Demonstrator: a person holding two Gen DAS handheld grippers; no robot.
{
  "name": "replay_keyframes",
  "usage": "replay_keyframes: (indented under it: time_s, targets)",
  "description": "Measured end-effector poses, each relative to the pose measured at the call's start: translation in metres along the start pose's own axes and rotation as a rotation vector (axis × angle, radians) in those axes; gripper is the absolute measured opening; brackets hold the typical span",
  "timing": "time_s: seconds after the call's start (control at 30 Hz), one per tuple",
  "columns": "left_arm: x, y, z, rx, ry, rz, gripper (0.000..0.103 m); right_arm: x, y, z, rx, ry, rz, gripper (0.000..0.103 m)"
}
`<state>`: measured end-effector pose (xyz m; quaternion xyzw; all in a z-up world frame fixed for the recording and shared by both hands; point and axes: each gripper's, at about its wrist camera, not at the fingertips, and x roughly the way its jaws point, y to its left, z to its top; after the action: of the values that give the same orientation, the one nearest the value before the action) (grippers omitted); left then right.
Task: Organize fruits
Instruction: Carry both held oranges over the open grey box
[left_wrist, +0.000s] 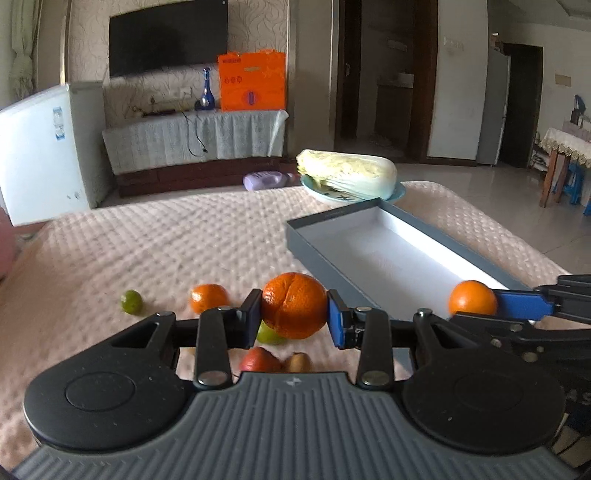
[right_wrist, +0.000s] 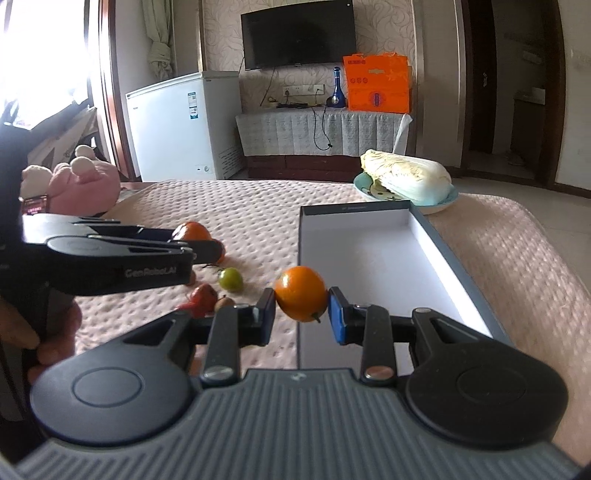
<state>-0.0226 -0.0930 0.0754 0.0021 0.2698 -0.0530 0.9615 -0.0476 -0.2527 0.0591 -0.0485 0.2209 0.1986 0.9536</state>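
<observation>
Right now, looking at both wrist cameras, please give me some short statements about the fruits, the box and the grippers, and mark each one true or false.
1. The left gripper holds a large orange. True.
2. The right gripper is empty. False: it is shut on a small orange.
3. The grey box already contains several fruits. False: its white inside shows no fruit.
4. A cabbage lies on a plate behind the box. True.
5. A green fruit lies on the pink cover. True.
</observation>
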Motion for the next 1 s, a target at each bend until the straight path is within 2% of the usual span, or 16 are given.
replay_keyframes:
  time_s: [0.53, 1.0]
  targets:
    - [0.014, 0.0, 0.004, -0.023, 0.011, -0.011, 0.042, 0.005, -0.019, 0.002, 0.091, 0.0, -0.043, 0.034]
    - [0.016, -0.016, 0.008, 0.014, -0.012, -0.049, 0.042, -0.001, -0.035, -0.002, 0.13, 0.003, -0.077, 0.034]
